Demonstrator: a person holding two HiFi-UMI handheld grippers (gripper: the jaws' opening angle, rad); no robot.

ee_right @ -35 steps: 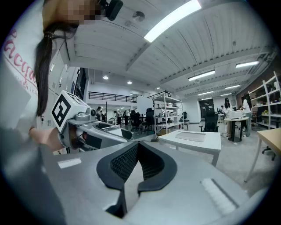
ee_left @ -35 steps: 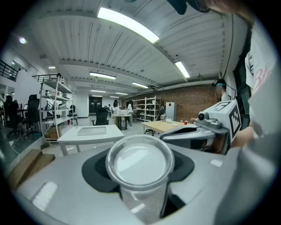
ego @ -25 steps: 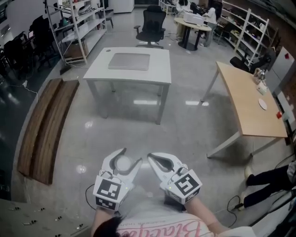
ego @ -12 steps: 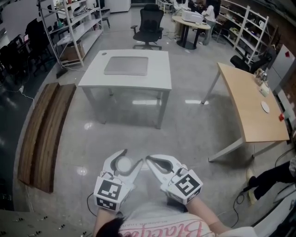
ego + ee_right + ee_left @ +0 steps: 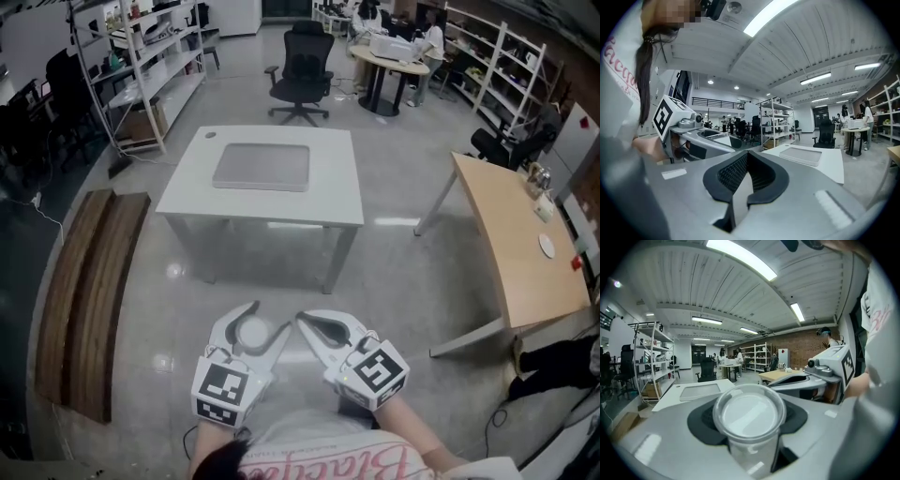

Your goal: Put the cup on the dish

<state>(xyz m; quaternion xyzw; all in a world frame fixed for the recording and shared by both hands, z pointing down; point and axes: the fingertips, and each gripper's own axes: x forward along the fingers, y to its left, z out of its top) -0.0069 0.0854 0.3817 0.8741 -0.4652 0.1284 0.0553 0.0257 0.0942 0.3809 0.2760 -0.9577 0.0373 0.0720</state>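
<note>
Starting at the left, a clear cup (image 5: 749,414) is seen clamped upright between the pads of the left tongs (image 5: 269,316), its open rim uppermost. Just beside them, the right tongs (image 5: 746,159) are closed together, with nothing gripped. Ahead of both tongs, well apart from them, a white bench (image 5: 187,192) is seen with a grey tray (image 5: 262,167) lying on it.

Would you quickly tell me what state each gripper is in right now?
Left gripper: closed on the clear cup.
Right gripper: closed, empty.
</note>
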